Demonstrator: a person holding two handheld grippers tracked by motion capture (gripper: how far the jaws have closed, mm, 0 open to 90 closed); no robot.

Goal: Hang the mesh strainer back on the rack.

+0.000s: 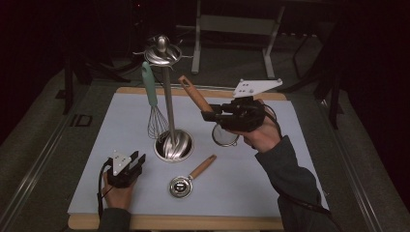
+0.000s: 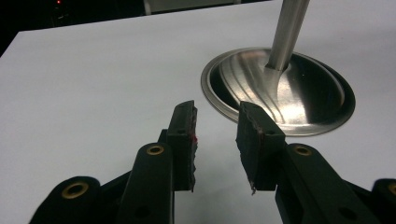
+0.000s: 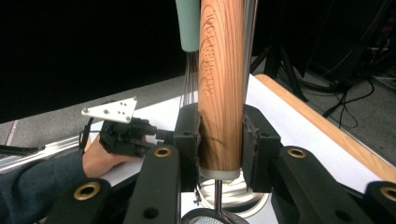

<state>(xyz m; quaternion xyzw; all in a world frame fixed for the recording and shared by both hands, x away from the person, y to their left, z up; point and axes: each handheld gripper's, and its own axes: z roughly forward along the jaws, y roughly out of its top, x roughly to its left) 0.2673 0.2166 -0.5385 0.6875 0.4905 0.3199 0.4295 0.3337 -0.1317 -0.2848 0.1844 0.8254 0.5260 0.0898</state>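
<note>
My right gripper point(image 1: 208, 116) is shut on the wooden handle point(image 3: 222, 84) of a small mesh strainer point(image 1: 225, 136) and holds it above the mat, handle tilted up toward the stand. The strainer's mesh bowl hangs below the jaws. A steel utensil stand point(image 1: 173, 145) rises from its round base to a hooked top point(image 1: 162, 50). From that top hangs a whisk with a teal handle point(image 1: 151, 92). My left gripper point(image 1: 137, 158) rests on the mat left of the base, open, with nothing between its jaws point(image 2: 217, 116). The stand's base point(image 2: 280, 91) lies just beyond them.
A steel scoop with a wooden handle point(image 1: 186, 182) lies on the pale mat point(image 1: 270, 183) in front of the stand. The mat covers a wooden board with dark floor around it. A grey frame point(image 1: 237, 24) stands behind the table.
</note>
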